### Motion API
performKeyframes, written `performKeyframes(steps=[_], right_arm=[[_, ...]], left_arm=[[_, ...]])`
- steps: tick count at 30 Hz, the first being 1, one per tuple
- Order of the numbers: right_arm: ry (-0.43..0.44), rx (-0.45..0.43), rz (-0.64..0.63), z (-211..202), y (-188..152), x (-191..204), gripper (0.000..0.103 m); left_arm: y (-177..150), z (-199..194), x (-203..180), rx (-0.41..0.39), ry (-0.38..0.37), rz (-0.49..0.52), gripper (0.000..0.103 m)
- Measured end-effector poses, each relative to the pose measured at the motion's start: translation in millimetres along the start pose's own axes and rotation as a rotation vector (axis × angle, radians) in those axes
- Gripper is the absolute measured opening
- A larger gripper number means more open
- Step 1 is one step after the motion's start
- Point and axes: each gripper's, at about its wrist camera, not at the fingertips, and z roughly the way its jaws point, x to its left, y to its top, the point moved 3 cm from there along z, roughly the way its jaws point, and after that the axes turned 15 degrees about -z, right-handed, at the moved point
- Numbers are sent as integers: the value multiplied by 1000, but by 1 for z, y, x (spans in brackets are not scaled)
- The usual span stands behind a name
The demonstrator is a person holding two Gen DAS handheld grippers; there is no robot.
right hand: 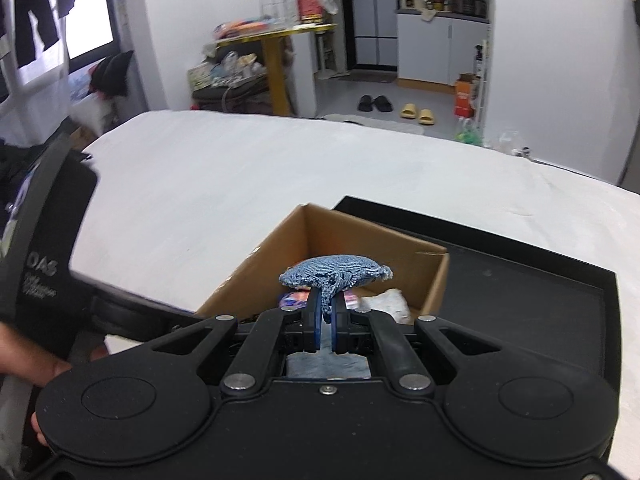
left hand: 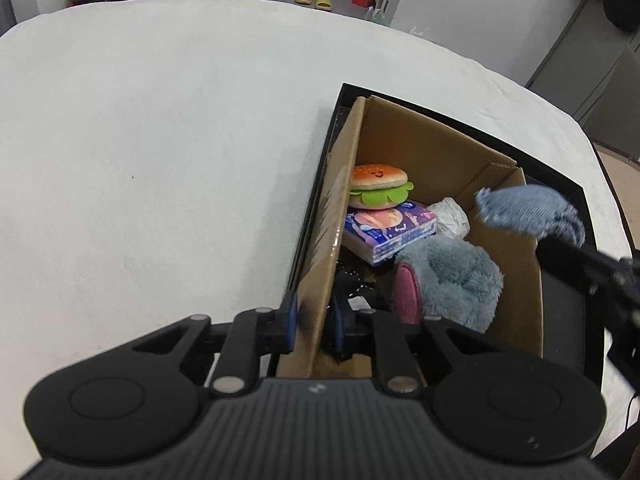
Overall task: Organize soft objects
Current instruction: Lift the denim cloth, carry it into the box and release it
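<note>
A cardboard box point(left hand: 424, 148) stands in a black tray point(left hand: 560, 184) on the white table. Inside lie a burger plush point(left hand: 378, 186), a tissue pack point(left hand: 390, 228), a white crumpled thing point(left hand: 452, 216) and a fluffy blue slipper point(left hand: 452, 280). My left gripper point(left hand: 314, 318) is shut on the box's near left wall. My right gripper point(right hand: 326, 312) is shut on a blue denim pouch point(right hand: 336, 274) and holds it above the box point(right hand: 360, 240); the pouch also shows in the left wrist view point(left hand: 528, 210).
The white table point(left hand: 160, 160) spreads to the left and far side of the tray point(right hand: 520, 280). Beyond it the floor holds slippers point(right hand: 416, 112), an orange box point(right hand: 464, 98) and a yellow side table point(right hand: 276, 60).
</note>
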Motion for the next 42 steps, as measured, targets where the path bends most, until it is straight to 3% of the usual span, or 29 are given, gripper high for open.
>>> performKeyframes(steps=[3, 8, 20, 23, 28, 33, 36, 38, 42], right_arm=[[47, 5, -26, -1, 4, 9, 6], [101, 36, -72, -8, 4, 20, 16], [75, 55, -7, -14, 0, 9, 19], [64, 67, 12, -14, -1, 6, 29], [55, 85, 91, -19, -1, -8, 31], [28, 116, 170, -27, -1, -26, 35], [12, 125, 215, -34, -2, -37, 45], [1, 126, 243, -39, -5, -45, 47], [-26, 123, 282, -52, -12, -58, 61]], left_arm=[[1, 0, 3, 6, -13, -20, 14], [1, 0, 5, 9, -23, -31, 14], [2, 0, 4, 21, -29, -45, 15], [3, 0, 3, 32, -20, -42, 15], [5, -7, -3, 25, 16, 1, 18], [8, -22, -14, 33, 20, 45, 31], [10, -32, -20, 31, 23, 59, 46], [11, -39, -25, 25, 27, 69, 52], [11, -56, -35, 11, 17, 86, 62]])
